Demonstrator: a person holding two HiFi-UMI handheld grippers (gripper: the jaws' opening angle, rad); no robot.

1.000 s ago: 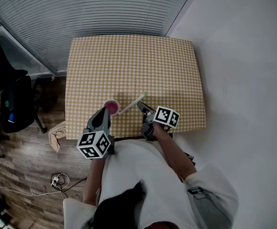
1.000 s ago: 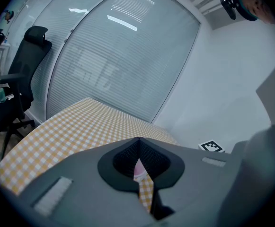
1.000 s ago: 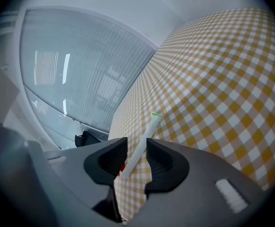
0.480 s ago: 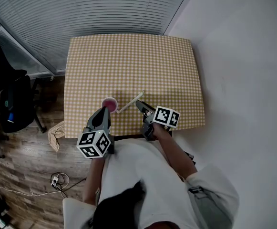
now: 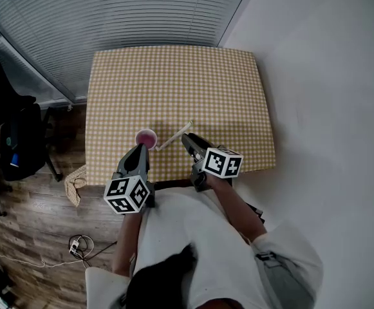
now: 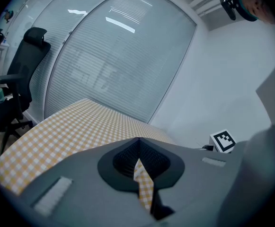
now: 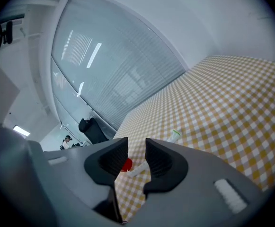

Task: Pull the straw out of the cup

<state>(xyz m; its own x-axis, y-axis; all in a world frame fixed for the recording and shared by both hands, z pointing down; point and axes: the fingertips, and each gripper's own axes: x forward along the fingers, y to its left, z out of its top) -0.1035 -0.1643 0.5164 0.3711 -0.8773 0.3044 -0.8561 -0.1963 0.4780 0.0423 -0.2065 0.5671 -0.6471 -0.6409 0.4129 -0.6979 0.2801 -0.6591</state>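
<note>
Straw (image 5: pixel 175 136): out of the cup (image 5: pixel 146 137), lying flat on the checked counter (image 5: pixel 174 76), slanting away just to the cup's right.
Cup: upright, pink inside, near the counter's front edge.
Left gripper (image 5: pixel 141 149): jaws together with nothing in them, tips just behind the cup.
Right gripper (image 5: pixel 187 138): jaws apart, having just been closing a little, nothing between them; the straw shows through the gap, on the counter beyond.
Chair (image 5: pixel 9 134): on the wooden floor, left of the counter.
</note>
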